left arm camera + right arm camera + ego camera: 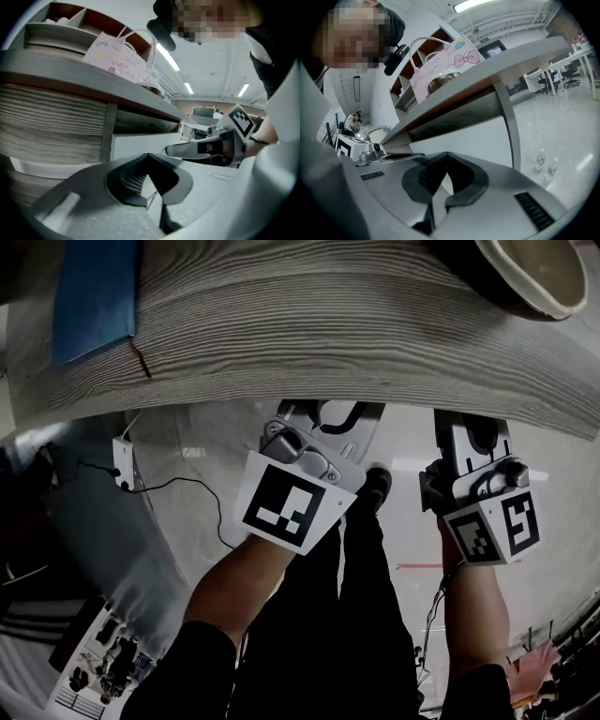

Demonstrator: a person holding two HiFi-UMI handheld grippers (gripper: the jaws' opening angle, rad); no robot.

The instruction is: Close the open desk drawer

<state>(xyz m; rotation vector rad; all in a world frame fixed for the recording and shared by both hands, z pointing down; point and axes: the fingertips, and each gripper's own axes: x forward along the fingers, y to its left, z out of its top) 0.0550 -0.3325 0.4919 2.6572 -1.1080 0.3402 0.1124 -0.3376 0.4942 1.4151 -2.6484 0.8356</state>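
The grey wood-grain desk top (309, 324) fills the upper head view. Both grippers sit just below its front edge, held by bare forearms. My left gripper (323, 418) points under the edge with its jaws closed tip to tip and nothing between them (147, 157). My right gripper (472, 432) is a little to its right, likewise shut and empty (446, 157). Under the desk top, the left gripper view shows a wood-grain panel (51, 126), a grey upright (108, 133) and a white panel (140, 143). I cannot tell whether the drawer stands open.
On the desk are a blue book (94, 296), a pale bowl (539, 273) and a pink paper bag (124, 61). A power adapter with its cable (122, 465) lies on the floor at left. Two bottles (546, 164) stand on the floor at right. The person's dark legs (366, 559) are below.
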